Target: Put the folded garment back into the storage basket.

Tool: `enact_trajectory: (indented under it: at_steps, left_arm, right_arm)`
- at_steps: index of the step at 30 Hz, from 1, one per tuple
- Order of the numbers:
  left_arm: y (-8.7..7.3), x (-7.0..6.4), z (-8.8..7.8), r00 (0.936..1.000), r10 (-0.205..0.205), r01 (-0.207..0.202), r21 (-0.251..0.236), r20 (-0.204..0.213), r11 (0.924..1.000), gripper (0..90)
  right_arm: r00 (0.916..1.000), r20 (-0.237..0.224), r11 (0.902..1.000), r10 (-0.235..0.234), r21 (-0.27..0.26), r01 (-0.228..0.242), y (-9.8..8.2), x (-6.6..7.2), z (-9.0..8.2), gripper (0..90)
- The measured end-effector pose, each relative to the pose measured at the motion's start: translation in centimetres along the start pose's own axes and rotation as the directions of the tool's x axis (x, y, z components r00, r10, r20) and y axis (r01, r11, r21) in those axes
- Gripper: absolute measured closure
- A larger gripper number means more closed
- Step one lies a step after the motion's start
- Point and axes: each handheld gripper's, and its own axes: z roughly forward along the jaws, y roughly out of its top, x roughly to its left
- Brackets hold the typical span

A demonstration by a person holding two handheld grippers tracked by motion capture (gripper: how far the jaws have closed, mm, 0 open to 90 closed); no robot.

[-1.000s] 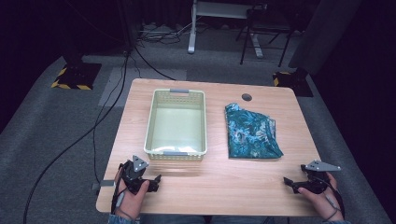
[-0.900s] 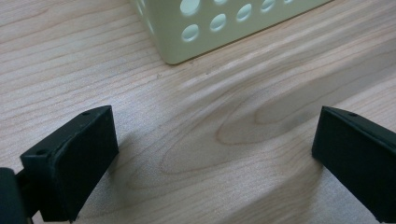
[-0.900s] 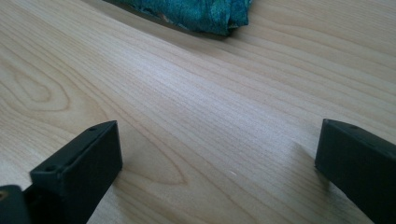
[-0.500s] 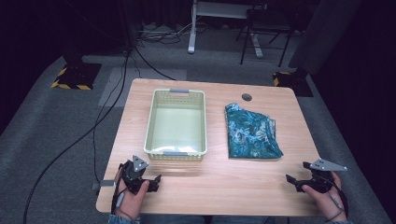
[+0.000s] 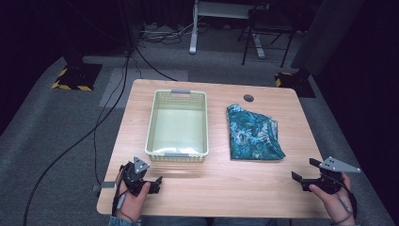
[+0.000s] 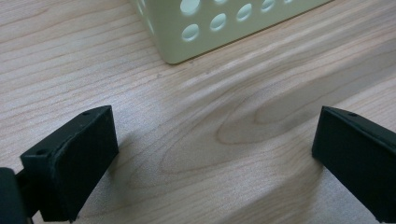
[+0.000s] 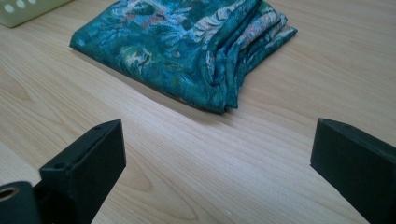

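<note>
From the right gripper [image 5: 306, 177], jaws wide and empty, the folded cloth [image 5: 251, 133] lies at eleven o'clock, nearer it than the left gripper [image 5: 151, 182], also wide and empty; the cloth's long axis runs twelve to six.

Wooden desk [image 5: 216, 183], rounded corners, cable hole [image 5: 248, 98] at 12 o'clock. Pale green perforated basket [image 5: 178, 151] at centre-left; folded teal patterned cloth [image 5: 251, 133] at 3 o'clock.

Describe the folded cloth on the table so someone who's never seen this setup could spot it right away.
Start at the wooden table and find the pale green perforated basket near its middle. Just to the basket's right lies the folded cloth, flat on the wood and apart from the basket. It is the one soft thing there, teal with a leafy floral print.
</note>
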Motion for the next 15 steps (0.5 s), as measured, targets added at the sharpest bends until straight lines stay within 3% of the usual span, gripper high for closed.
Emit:
enact_trajectory:
  at_steps: [15]
  left_arm:
    - [0.0,0.0,0.0,1.0,-0.001,0.001,0.001,0.0,1.0,0.1]
  right_arm:
    - [0.9995,0.028,0.9972,-0.015,-0.073,0.017,1.8,0.3,-1.1,4.0]
